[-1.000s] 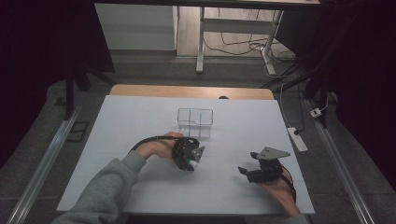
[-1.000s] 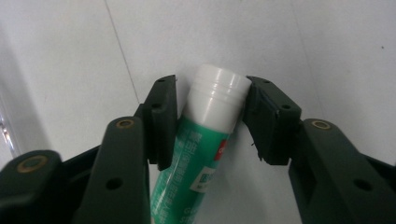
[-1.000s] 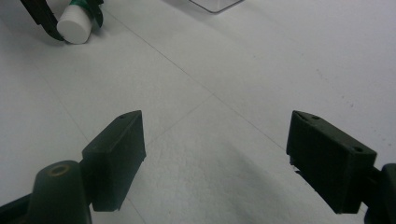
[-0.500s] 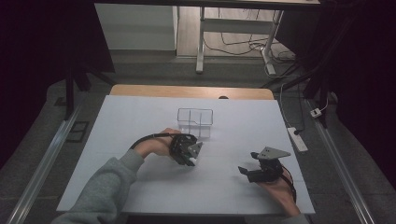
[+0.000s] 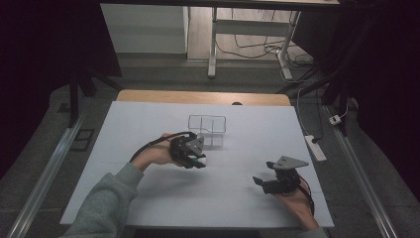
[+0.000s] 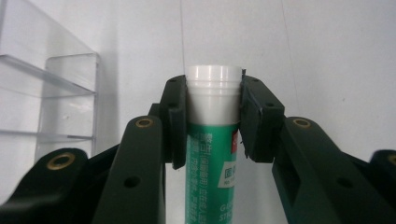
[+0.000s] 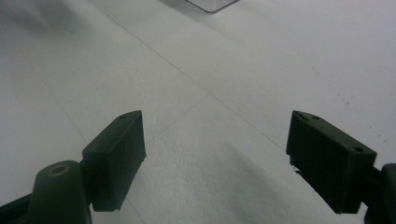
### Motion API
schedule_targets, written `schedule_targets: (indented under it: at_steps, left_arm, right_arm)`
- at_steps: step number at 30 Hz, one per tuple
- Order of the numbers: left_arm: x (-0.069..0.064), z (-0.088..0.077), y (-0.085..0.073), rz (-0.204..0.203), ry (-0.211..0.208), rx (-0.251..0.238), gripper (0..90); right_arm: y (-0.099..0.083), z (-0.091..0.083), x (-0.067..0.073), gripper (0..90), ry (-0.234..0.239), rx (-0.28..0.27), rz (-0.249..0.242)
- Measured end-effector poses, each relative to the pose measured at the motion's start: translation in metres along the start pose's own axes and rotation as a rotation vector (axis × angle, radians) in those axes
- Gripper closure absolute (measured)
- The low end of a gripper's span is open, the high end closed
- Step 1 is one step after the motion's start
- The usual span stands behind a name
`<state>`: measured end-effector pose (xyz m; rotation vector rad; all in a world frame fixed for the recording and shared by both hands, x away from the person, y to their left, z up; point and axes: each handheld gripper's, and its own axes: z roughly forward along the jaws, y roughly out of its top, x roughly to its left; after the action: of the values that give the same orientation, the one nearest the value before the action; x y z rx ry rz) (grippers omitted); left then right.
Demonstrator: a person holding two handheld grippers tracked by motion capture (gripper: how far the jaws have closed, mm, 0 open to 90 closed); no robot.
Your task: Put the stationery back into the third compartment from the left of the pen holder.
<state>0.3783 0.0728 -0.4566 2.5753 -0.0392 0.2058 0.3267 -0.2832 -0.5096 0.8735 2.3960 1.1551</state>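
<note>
left gripper (image 6: pixel 212 119) clamps green tube (image 6: pixel 210 172) beside clear organizer (image 6: pixel 51 93).

You're in a lab-style recording room: your white sheet-covered wooden worktop (image 5: pixel 148 129) sits between aluminium rails (image 5: pixel 44 173), with a white power strip (image 5: pixel 315 148) at three o'clock and loose black cables (image 5: pixel 247 47) at twelve o'clock.

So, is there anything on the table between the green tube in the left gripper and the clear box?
Nothing visible stands in the way. The left gripper holds the green tube just in front of the clear box, with bare white table between them.
</note>
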Motion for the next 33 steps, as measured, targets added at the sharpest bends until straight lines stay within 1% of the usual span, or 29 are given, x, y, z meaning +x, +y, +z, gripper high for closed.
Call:
schedule_targets:
  at_steps: [2,4,6,9,10,11,13,17,18,21,24,27,29,33]
  left_arm:
    - [-0.001,-0.003,-0.002,-0.040,0.023,-0.032,64.9]
    - [-0.002,-0.005,-0.004,-0.069,0.042,-0.055,64.9]
    - [-0.001,-0.009,-0.006,-0.097,0.050,-0.085,64.9]
    - [-0.001,-0.013,-0.009,-0.125,0.072,-0.111,64.8]
    - [-0.001,-0.014,-0.011,-0.140,0.078,-0.130,64.8]
    - [-0.001,-0.016,-0.012,-0.145,0.081,-0.141,64.8]
    - [-0.001,-0.017,-0.015,-0.166,0.092,-0.171,64.8]
    - [0.001,-0.019,-0.019,-0.200,0.116,-0.185,64.8]
    - [0.001,-0.019,-0.020,-0.207,0.117,-0.188,64.8]
    - [0.002,-0.020,-0.021,-0.223,0.135,-0.190,64.8]
    - [0.003,-0.022,-0.023,-0.243,0.154,-0.202,64.8]
    - [0.004,-0.025,-0.025,-0.263,0.165,-0.229,64.8]
    - [0.005,-0.027,-0.026,-0.279,0.157,-0.255,64.7]
    - [0.006,-0.030,-0.028,-0.305,0.176,-0.281,64.7]
  right_arm:
    - [0.000,0.000,0.000,18.6,0.000,0.000,-0.001]
    - [0.000,0.000,0.000,18.6,-0.001,0.001,-0.001]
    - [0.000,0.000,0.000,18.6,-0.003,0.002,-0.002]
    - [0.000,0.000,0.000,18.6,-0.003,0.003,-0.004]
    - [0.000,0.000,0.000,18.6,-0.003,0.003,-0.004]
    - [0.000,0.000,0.000,18.6,-0.003,0.003,-0.003]
    - [0.000,0.000,0.000,18.6,-0.001,0.004,-0.002]
    - [0.000,0.001,0.000,18.6,-0.003,0.002,-0.004]
    - [0.000,0.001,0.001,18.6,-0.004,0.001,-0.002]
    - [0.000,0.000,0.001,18.6,-0.007,0.000,-0.005]
    - [0.000,0.001,0.001,18.5,-0.006,0.000,-0.003]
    - [0.000,0.001,0.001,18.5,-0.006,0.006,-0.009]
    - [0.000,0.001,0.001,18.6,-0.005,0.005,-0.010]
    - [0.000,0.001,0.001,18.5,-0.006,0.006,-0.012]
